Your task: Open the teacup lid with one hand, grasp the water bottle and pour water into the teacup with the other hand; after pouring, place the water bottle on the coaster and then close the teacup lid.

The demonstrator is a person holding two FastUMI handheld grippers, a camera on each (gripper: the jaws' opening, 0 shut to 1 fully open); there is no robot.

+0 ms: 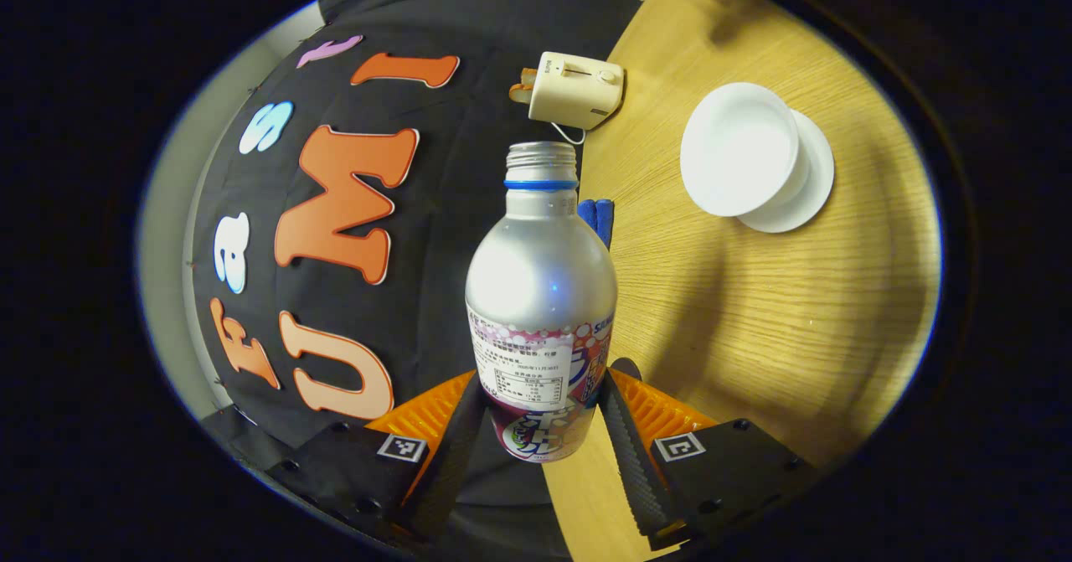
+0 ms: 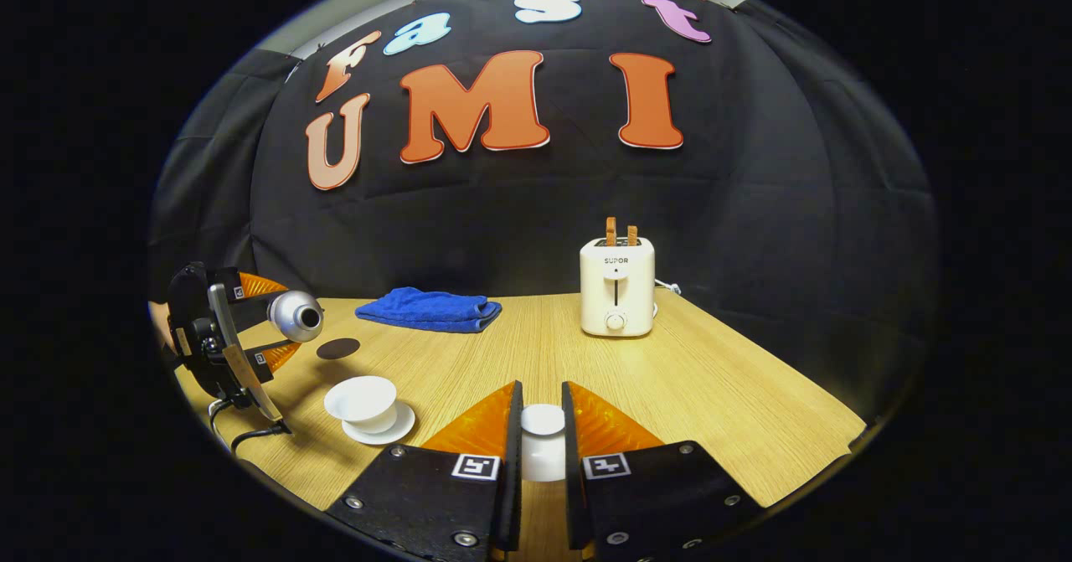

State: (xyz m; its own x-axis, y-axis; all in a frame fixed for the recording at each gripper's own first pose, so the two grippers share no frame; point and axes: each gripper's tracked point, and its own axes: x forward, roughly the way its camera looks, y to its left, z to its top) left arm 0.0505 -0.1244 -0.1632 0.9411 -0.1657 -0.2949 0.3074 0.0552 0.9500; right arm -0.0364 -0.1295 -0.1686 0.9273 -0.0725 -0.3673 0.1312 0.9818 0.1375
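My left gripper (image 1: 544,390) is shut on the lower body of a silver water bottle (image 1: 540,277) with no cap. In the right gripper view that left gripper (image 2: 276,319) hangs at the far left, holding the bottle (image 2: 295,315) tipped on its side above the table. The white teacup (image 1: 737,158) stands uncovered on its saucer (image 1: 816,181), and it shows in the other view as the teacup (image 2: 362,399). A dark round coaster (image 2: 338,348) lies behind it. My right gripper (image 2: 542,394) is shut on the white lid (image 2: 543,436), held above the table's front.
A cream toaster (image 2: 617,287) with two slices stands at the back of the wooden table (image 2: 712,386). A folded blue towel (image 2: 429,309) lies at the back left. A black cable (image 2: 251,436) trails by the left front edge.
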